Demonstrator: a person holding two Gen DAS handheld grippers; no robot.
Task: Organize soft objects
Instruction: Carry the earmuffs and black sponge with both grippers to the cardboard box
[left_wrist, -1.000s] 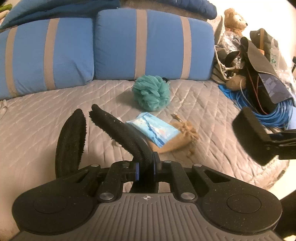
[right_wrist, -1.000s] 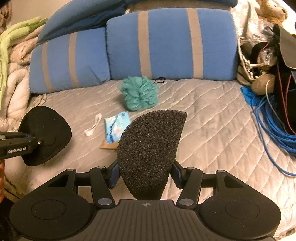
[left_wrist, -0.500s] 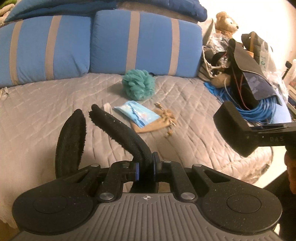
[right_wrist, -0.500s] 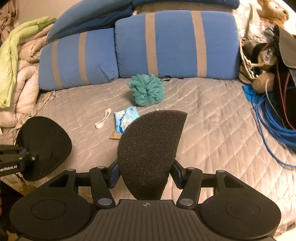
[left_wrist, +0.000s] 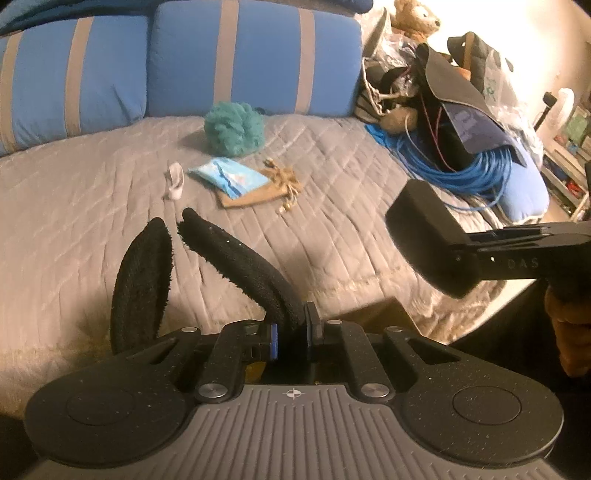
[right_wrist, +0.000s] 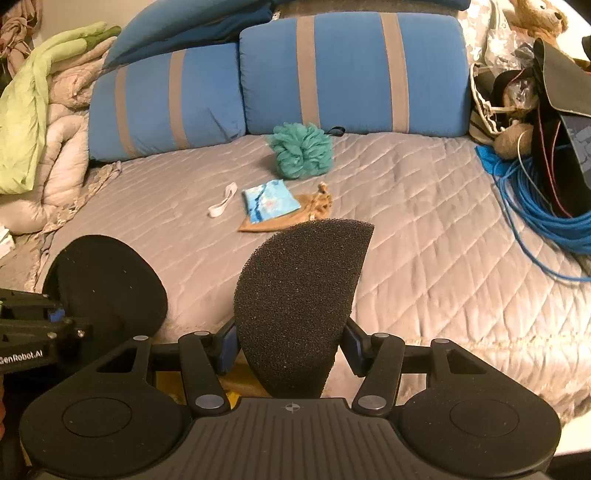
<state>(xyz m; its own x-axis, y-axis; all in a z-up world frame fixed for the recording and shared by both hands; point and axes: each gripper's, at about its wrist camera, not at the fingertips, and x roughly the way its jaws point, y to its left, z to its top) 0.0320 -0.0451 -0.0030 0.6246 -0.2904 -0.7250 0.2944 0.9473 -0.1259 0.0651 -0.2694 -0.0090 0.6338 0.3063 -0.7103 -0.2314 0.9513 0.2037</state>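
Note:
On the grey quilted bed lie a teal mesh bath pouf (left_wrist: 234, 127) (right_wrist: 301, 149), a light-blue printed soft pack (left_wrist: 228, 176) (right_wrist: 269, 201) resting on a tan drawstring pouch (left_wrist: 258, 190) (right_wrist: 291, 218), and a small white band (left_wrist: 174, 181) (right_wrist: 221, 205). My left gripper (left_wrist: 171, 223) hovers over the bed's near edge, its foam pads nearly together with nothing between them. My right gripper (right_wrist: 306, 273) is at the near edge too, its foam pads pressed together and empty. Each gripper shows in the other's view, the right (left_wrist: 439, 243) and the left (right_wrist: 103, 284).
Two blue striped pillows (right_wrist: 351, 74) line the back. A folded blanket pile (right_wrist: 40, 122) sits at left. At right lie a blue cable coil (left_wrist: 461, 173) (right_wrist: 546, 218), dark bags (left_wrist: 454, 107) and a teddy bear (left_wrist: 413, 18).
Both grippers have pulled back from the objects toward the bed's near edge; the pouf, pack and pouch look smaller and farther. The objects have not moved.

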